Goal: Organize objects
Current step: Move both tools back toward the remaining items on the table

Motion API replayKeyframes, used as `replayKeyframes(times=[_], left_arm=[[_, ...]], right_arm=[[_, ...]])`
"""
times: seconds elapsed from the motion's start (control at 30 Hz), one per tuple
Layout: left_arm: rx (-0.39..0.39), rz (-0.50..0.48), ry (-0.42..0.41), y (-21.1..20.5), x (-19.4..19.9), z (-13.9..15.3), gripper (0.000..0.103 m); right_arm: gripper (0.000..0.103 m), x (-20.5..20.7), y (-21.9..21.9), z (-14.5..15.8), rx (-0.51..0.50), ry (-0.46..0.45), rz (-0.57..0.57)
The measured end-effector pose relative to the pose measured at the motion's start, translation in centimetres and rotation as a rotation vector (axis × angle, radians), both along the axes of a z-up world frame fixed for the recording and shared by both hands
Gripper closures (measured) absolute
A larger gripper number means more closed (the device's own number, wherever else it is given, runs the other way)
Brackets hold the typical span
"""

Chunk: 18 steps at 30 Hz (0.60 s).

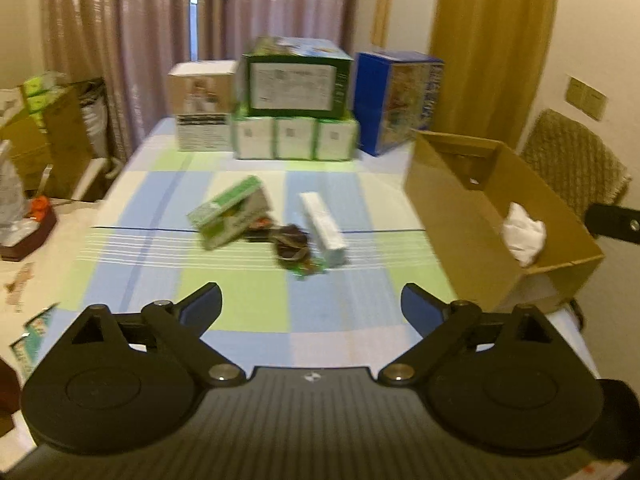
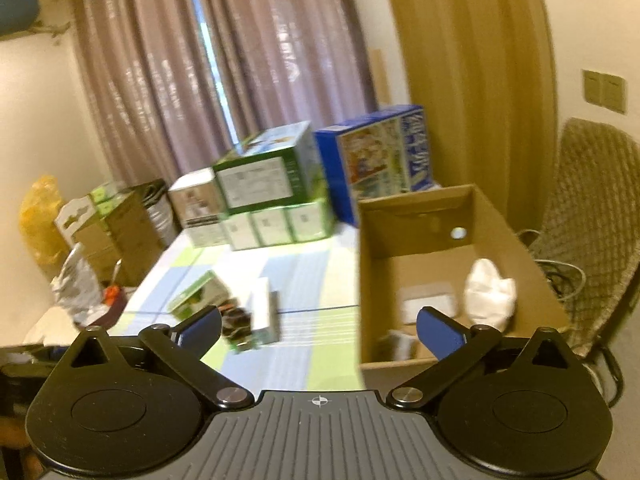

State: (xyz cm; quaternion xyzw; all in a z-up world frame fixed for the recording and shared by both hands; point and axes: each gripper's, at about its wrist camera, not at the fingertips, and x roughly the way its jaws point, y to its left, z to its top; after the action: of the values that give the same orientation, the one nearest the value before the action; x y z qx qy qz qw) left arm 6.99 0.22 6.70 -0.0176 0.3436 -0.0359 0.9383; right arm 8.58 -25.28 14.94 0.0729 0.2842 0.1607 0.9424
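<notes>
Both our left gripper and right gripper hang spread wide and empty. Ahead of the left fingers lie the green box, the white box and a dark wrapper cluster; the cardboard box sits beyond its right finger. We should straddle the white box across its narrow sides before closing.

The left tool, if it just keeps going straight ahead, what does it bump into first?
Probably the dark crinkly wrapper lying between the green box and the white box. The left tool is open, holds nothing and points at that little pile. The picture is blurry, so depth is a guess.
</notes>
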Motion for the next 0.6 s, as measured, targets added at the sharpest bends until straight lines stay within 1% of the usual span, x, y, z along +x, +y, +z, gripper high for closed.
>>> replayKeyframes(times=[0.07,0.2,0.43,0.6], left_arm=[[0.008,0.03,-0.007,1.4,-0.3,0.2,0.005],[-0.002,0.081,-0.023,3.9,-0.6,0.5,0.002],[-0.007,0.106,-0.021,6.3,0.0,0.5,0.002],[-0.009,0.112,-0.009,7.1,1.3,-0.4,0.001]], right_arm=[[0.002,-0.1,1.3,-0.2,-0.007,0.007,0.028],[0.002,-0.2,3.5,-0.5,-0.025,0.011,0.077],[0.002,0.7,6.4,-1.6,-0.052,0.02,0.121],[0.002,1.8,8.0,-3.0,-0.079,0.026,0.144]])
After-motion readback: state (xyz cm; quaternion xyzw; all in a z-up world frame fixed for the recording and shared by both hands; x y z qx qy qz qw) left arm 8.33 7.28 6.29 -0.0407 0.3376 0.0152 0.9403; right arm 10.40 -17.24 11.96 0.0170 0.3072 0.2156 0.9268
